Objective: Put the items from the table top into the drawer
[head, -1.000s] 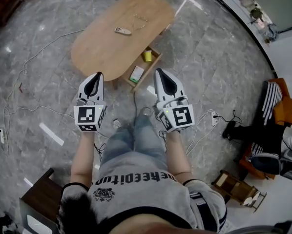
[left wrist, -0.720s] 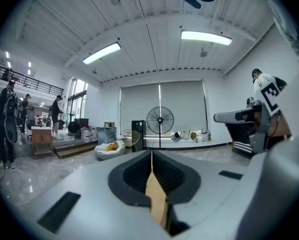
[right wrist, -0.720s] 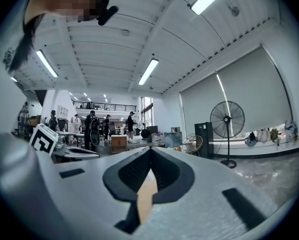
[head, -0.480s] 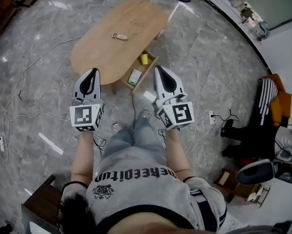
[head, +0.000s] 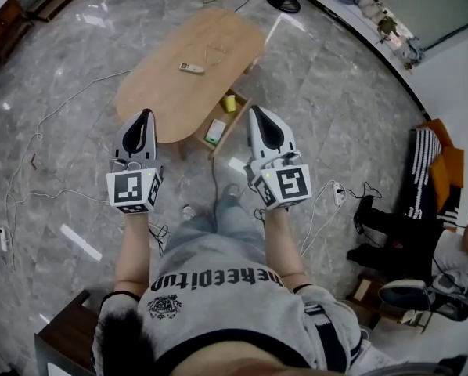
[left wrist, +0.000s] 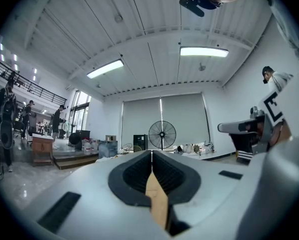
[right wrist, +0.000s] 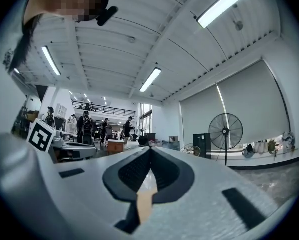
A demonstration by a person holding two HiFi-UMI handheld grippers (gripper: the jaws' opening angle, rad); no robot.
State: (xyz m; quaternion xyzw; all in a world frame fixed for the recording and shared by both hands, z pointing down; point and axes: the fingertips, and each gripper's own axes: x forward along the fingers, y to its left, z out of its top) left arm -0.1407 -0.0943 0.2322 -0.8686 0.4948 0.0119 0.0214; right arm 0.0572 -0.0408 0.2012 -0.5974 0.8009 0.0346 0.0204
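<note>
In the head view a low oval wooden table (head: pixel 163 92) stands on the marble floor ahead of me. A small grey remote (head: pixel 192 68) and a thin wiry item (head: pixel 217 51) lie on its top. Under the table's near edge an open drawer (head: pixel 236 119) holds a yellow item (head: pixel 230 103) and a white-and-green item (head: pixel 215 131). My left gripper (head: pixel 145 114) and right gripper (head: pixel 257 113) are held level side by side, well short of the table. Both are shut with nothing in them, as the left gripper (left wrist: pixel 151 154) and right gripper (right wrist: pixel 149 151) show in their own views.
Cables trail across the floor at the left (head: pixel 30 171), and a power strip (head: pixel 338 192) lies at the right. A fan's base (head: pixel 283 2) stands beyond the table. A dark wooden cabinet (head: pixel 66 327) is behind me at the left. People stand far off in the hall (right wrist: pixel 84 126).
Both grippers have risen a little, staying shut and side by side. The table and drawer now look smaller and farther up the head view.
</note>
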